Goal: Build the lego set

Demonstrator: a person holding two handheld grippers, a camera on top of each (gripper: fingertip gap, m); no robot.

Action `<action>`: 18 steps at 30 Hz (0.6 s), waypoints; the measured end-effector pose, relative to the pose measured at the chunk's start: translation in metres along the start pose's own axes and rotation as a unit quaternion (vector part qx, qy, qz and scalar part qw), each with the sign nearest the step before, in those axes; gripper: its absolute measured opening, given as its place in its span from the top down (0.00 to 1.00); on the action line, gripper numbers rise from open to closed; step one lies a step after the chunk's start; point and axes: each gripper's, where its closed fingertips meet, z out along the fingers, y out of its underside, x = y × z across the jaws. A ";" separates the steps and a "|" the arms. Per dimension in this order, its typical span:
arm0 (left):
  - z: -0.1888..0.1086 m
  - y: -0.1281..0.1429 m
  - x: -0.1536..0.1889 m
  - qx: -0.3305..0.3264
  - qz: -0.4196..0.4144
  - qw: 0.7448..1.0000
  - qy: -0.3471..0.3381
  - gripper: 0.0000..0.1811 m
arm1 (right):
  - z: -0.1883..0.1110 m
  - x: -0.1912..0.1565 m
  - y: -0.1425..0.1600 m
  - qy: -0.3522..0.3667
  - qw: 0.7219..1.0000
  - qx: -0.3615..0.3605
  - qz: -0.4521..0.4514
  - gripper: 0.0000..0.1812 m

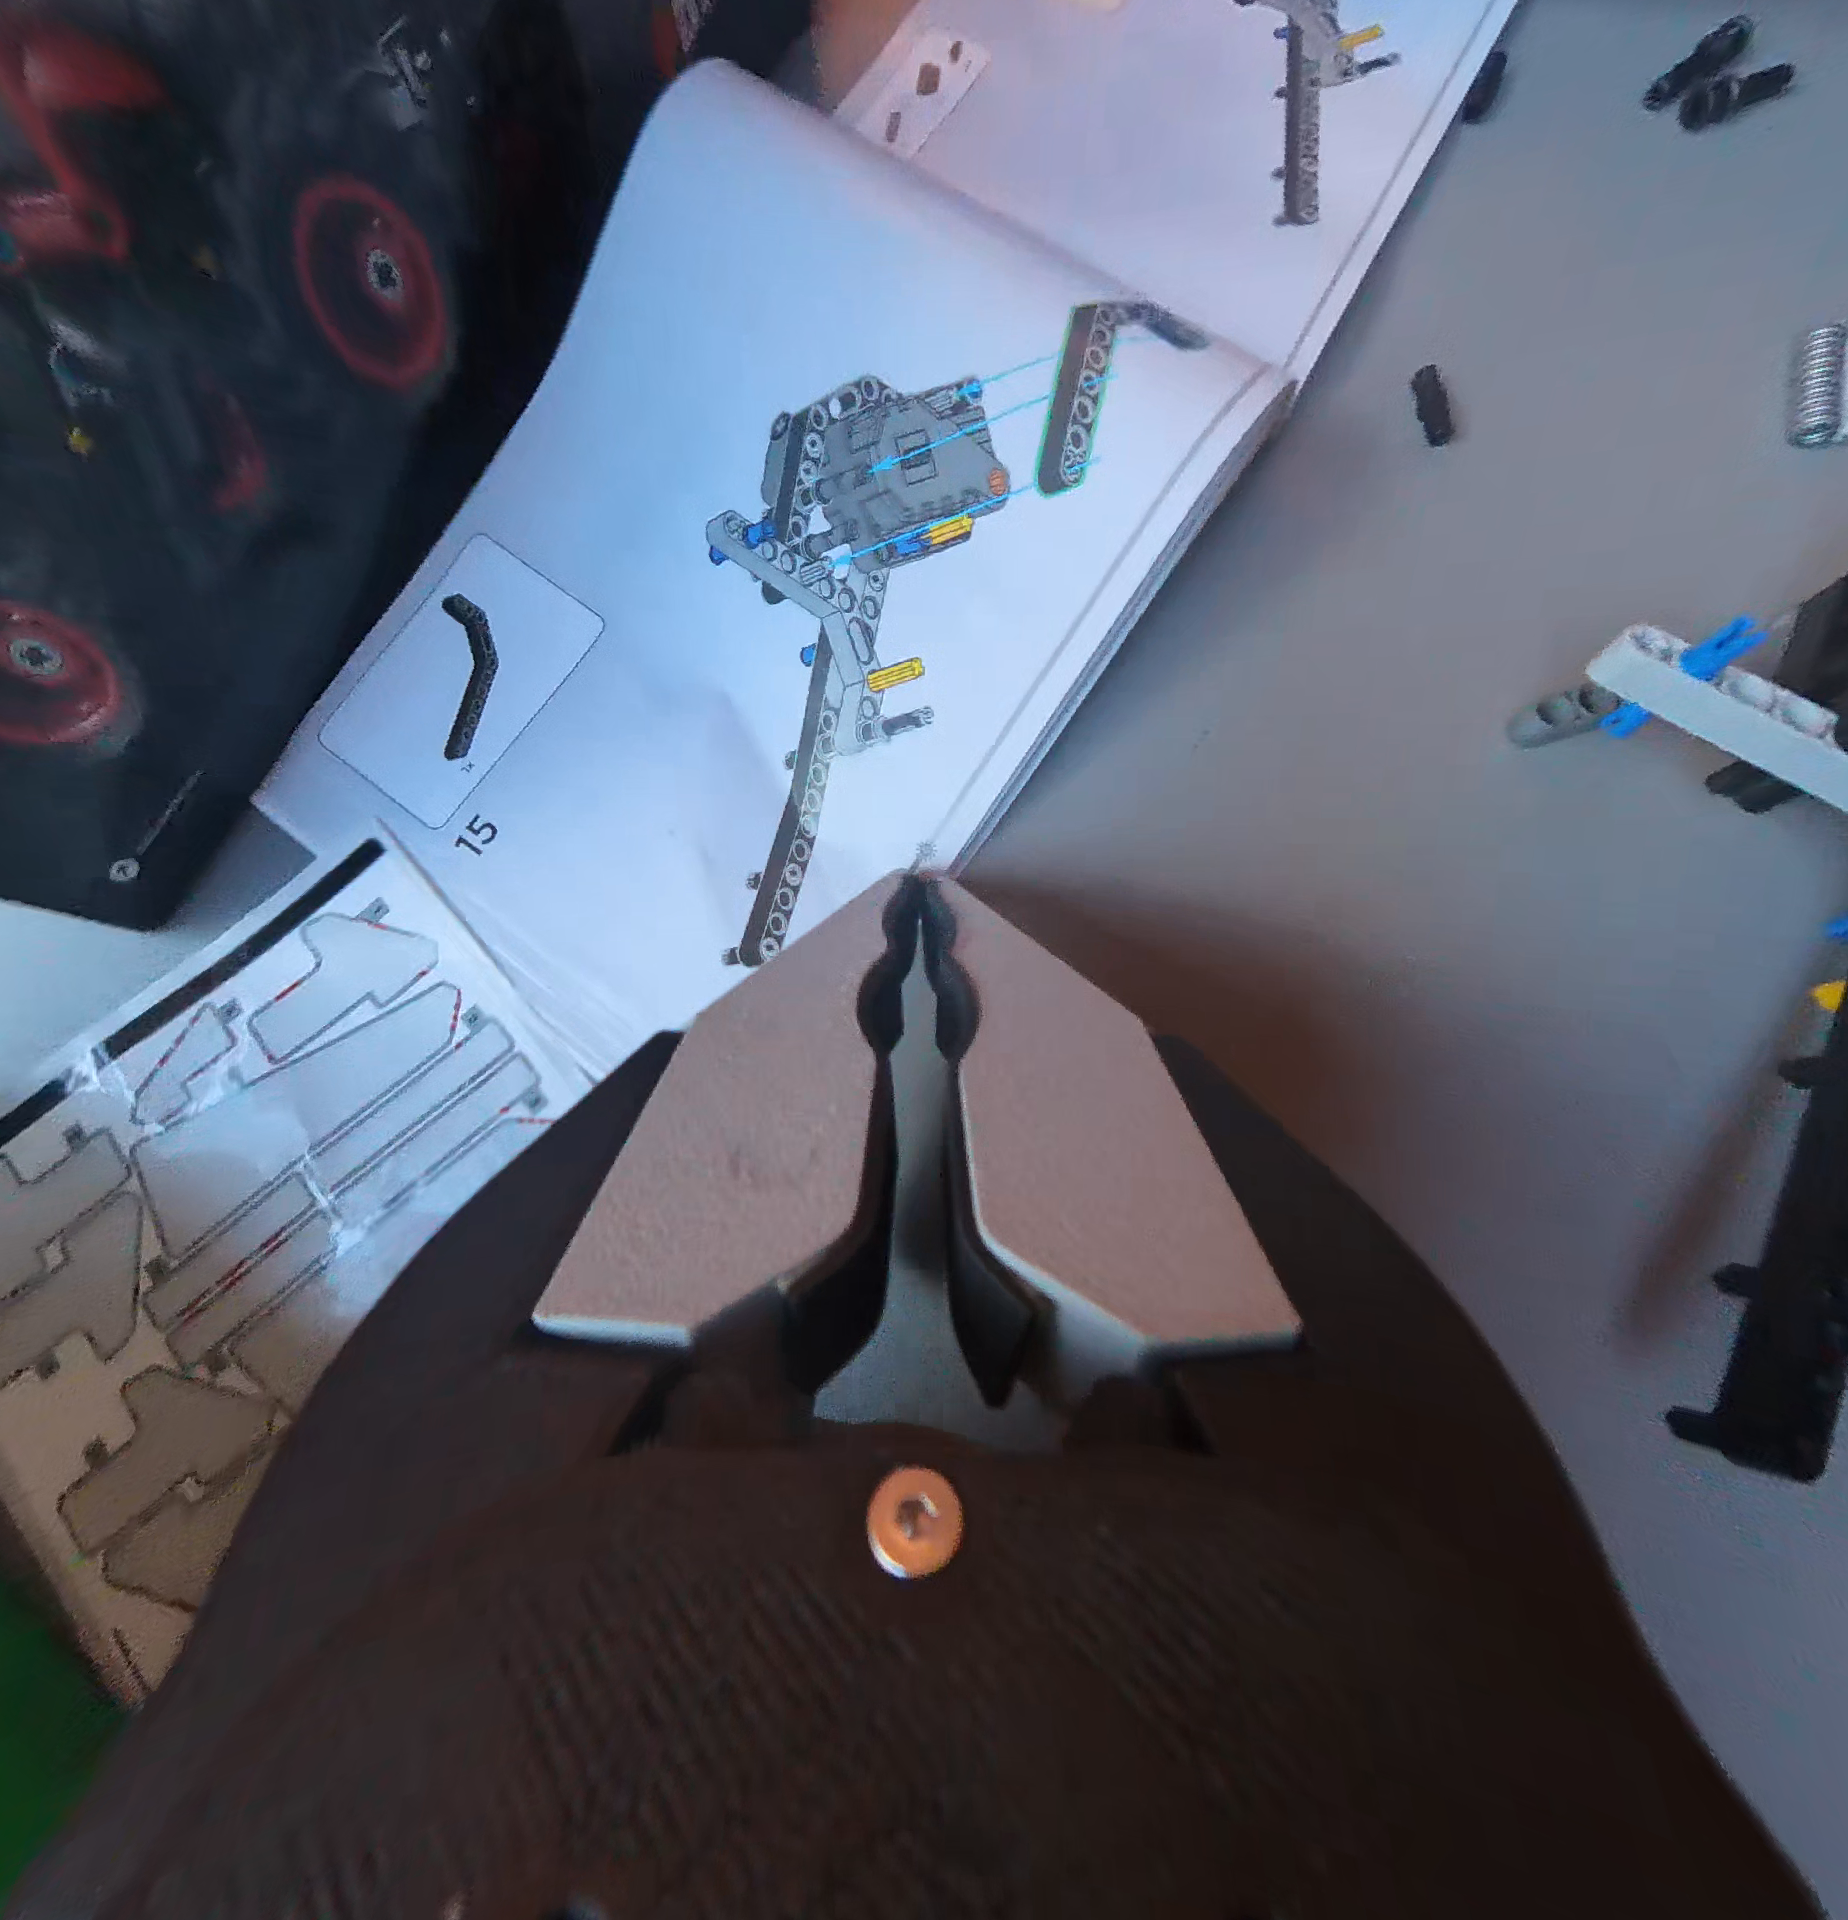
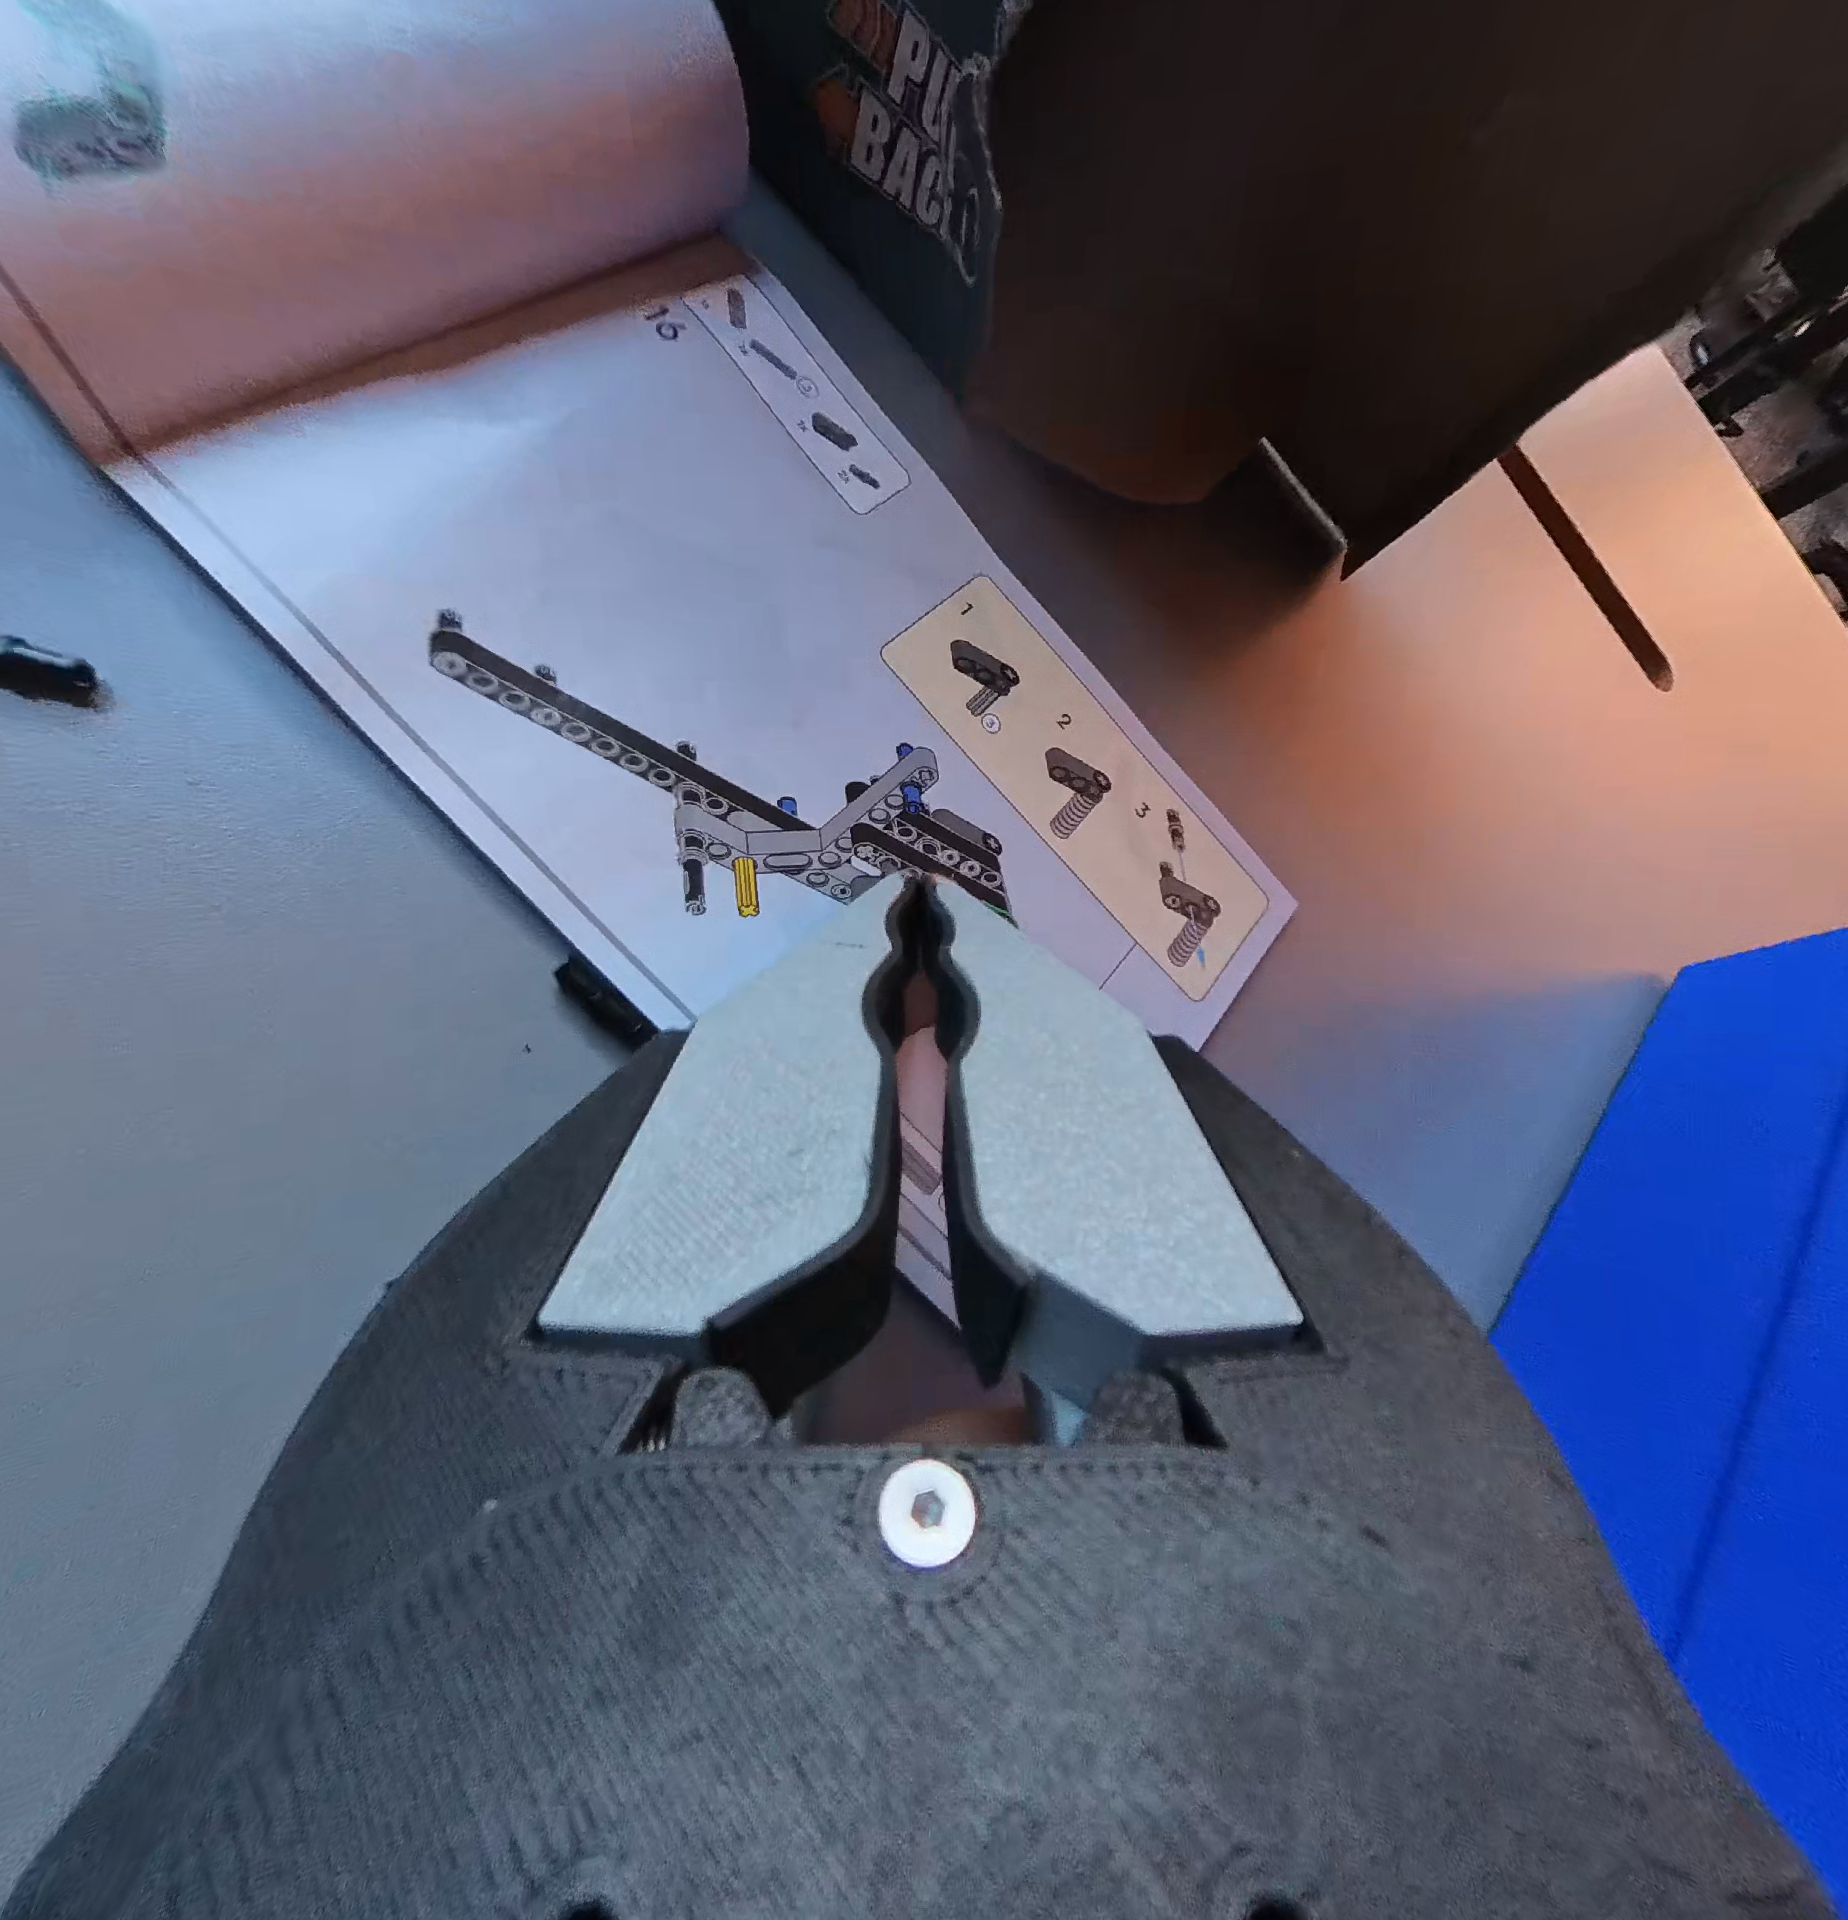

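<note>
My left gripper (image 1: 921, 889) is shut and empty, its tip over the near edge of the open instruction booklet (image 1: 795, 540) on the grey table. The partly built model (image 1: 1793, 1039), a long black beam with a light grey beam and blue pins, lies at the right of the left wrist view. My right gripper (image 2: 918, 891) is shut and empty, hovering over the booklet's right page (image 2: 608, 644). A metal spring (image 1: 1821, 387) and small black pins (image 1: 1431, 403) lie on the table beyond the booklet.
The dark set box (image 1: 172, 416) with red wheels printed on it stands at the left behind the booklet; it also shows in the right wrist view (image 2: 1107, 208). A sticker sheet (image 1: 193, 1247) lies at the near left. A blue surface (image 2: 1730, 1299) is at the right. Loose black parts (image 2: 32, 665) lie left of the booklet. The grippers' ends are close to 25 cm from one another.
</note>
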 end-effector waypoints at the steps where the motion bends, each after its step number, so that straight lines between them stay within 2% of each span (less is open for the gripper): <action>1: -0.001 0.001 -0.001 0.002 -0.003 1.000 -0.001 1.00 | -0.003 0.001 -0.004 0.002 1.000 0.016 0.003 1.00; 5: -0.005 0.004 -0.001 0.014 -0.017 1.000 0.005 1.00 | -0.020 0.017 -0.025 0.023 0.994 0.107 0.029 1.00; 7: -0.008 0.001 -0.002 0.029 -0.019 0.999 0.003 0.86 | -0.029 0.034 -0.031 0.080 0.985 0.149 0.026 1.00; 9: -0.015 -0.004 -0.001 0.058 -0.019 0.998 0.009 0.83 | -0.051 0.047 -0.040 0.151 0.965 0.213 0.029 1.00; 10: -0.017 -0.007 -0.001 0.068 -0.021 0.997 0.012 0.82 | -0.061 0.045 -0.045 0.161 0.956 0.242 0.032 1.00; 14: -0.015 -0.003 0.000 0.058 -0.035 0.997 0.033 0.78 | -0.080 0.038 -0.048 0.147 0.944 0.282 0.087 1.00; 18: -0.016 -0.004 -0.001 0.063 -0.039 0.997 0.031 0.79 | -0.091 0.031 -0.046 0.146 0.939 0.290 0.117 1.00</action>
